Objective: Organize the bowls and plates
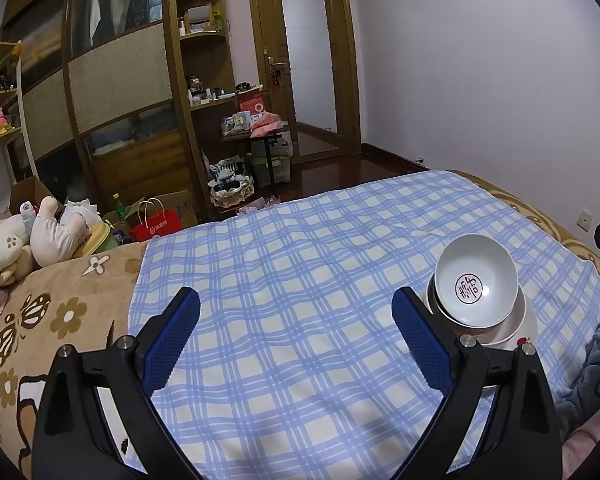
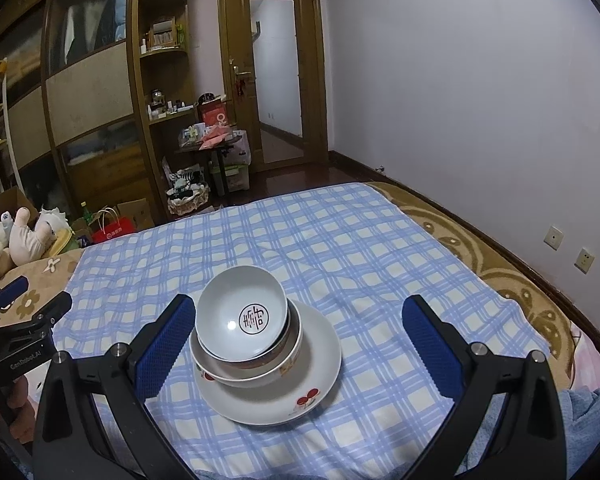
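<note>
Bedroom, bed covered with blue-and-white checked cloth (image 2: 340,240), wooden wardrobe and door behind. Dishes stacked near the front of the cloth: top white bowl with round emblem (image 2: 243,314) sits tilted inside a larger bowl (image 2: 255,376), both on a white plate with cherry print (image 2: 300,392). Right gripper (image 2: 300,344) jaws spread wide, straddling the stack, left pad just beside the bowls, holding nothing. Left gripper (image 1: 295,340) also wide and empty over bare cloth, stack off to its right. Looks like glazed ceramic: stiff, slippery, breakable, some weight. Soft bedding means the stack could rock. Top bowl is loose and leaning, likely to slide; best pinch is across the rim wall, one pad inside, one outside. Plate is low, take it by the edge
</note>
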Demonstrator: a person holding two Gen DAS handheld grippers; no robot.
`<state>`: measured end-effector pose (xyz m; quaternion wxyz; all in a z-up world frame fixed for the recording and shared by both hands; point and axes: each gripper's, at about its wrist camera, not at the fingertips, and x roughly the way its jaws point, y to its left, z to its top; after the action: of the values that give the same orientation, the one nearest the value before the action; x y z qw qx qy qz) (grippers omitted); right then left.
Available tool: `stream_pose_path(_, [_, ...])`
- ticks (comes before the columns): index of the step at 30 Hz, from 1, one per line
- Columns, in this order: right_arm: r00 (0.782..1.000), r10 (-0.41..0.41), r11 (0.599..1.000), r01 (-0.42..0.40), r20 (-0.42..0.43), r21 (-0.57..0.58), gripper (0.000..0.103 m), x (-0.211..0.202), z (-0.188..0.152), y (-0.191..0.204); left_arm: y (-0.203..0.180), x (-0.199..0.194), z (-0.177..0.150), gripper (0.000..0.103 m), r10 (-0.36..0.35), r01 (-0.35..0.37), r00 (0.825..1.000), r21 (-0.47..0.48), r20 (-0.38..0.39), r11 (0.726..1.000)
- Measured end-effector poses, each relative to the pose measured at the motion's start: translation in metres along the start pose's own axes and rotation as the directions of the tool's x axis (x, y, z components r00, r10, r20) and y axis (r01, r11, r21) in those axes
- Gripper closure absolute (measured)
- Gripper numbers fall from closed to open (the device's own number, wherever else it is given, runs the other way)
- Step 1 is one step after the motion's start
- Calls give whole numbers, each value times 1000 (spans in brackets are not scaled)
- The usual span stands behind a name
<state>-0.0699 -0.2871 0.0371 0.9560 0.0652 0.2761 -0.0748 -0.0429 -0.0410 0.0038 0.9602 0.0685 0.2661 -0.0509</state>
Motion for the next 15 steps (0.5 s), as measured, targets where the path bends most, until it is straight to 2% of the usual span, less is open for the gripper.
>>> stream_pose_path(15, [1000,-10,1000,10,-4,0,0,3,-4,-2,-3,3,-3,8,14,-14,1000,2,-16,1000])
